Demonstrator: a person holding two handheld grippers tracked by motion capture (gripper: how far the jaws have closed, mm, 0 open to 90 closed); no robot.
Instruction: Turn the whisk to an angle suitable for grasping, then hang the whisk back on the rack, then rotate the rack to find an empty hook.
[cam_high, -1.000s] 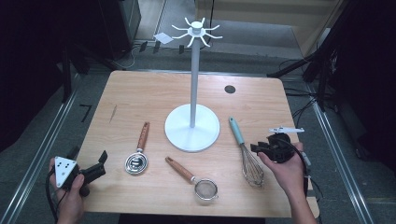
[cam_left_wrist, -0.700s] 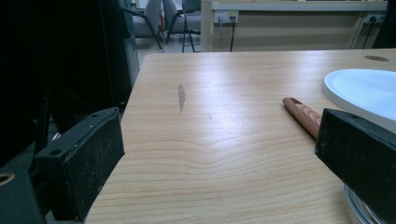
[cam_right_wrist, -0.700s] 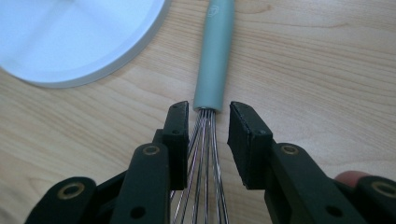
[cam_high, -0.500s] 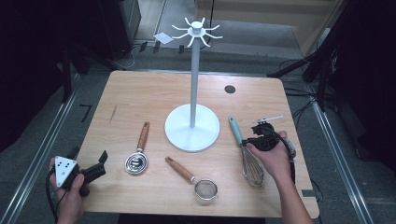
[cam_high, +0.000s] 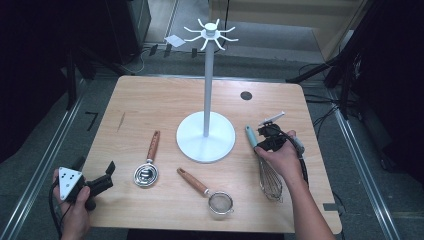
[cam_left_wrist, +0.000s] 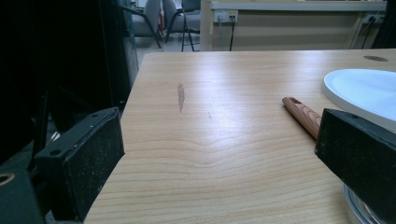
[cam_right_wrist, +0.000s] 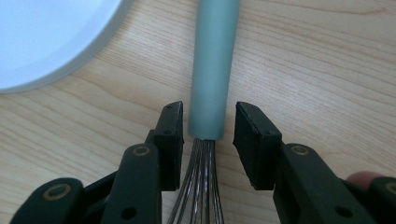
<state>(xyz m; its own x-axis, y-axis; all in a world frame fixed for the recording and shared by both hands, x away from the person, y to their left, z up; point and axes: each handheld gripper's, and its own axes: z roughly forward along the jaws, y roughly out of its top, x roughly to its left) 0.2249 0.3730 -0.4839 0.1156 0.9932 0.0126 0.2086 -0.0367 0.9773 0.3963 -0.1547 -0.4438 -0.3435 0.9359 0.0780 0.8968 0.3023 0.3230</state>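
A whisk with a pale teal handle (cam_high: 250, 136) and wire loops (cam_high: 269, 177) lies on the wooden table right of the stand. My right gripper (cam_high: 265, 137) is down at it. In the right gripper view the handle (cam_right_wrist: 212, 70) lies between the jaws of the right gripper (cam_right_wrist: 208, 119), with a small gap on each side. Those jaws have just been opening, so the gripper is open around the handle. My left gripper (cam_high: 95, 169) rests at the table's front left corner, open wide, and in the left gripper view nothing lies between the jaws of the left gripper (cam_left_wrist: 219, 140).
A white hook stand (cam_high: 205, 136) rises from a round base at the table's middle. A wooden-handled metal scoop (cam_high: 146, 170) and a small strainer (cam_high: 210, 192) lie in front of it. The scoop's handle (cam_left_wrist: 301, 114) and the stand's base (cam_left_wrist: 362, 91) lie ahead of the left gripper.
My right hand has slid left from near the table's right edge, bringing the gripper's jaws around the whisk's handle. The left hand has stayed put.
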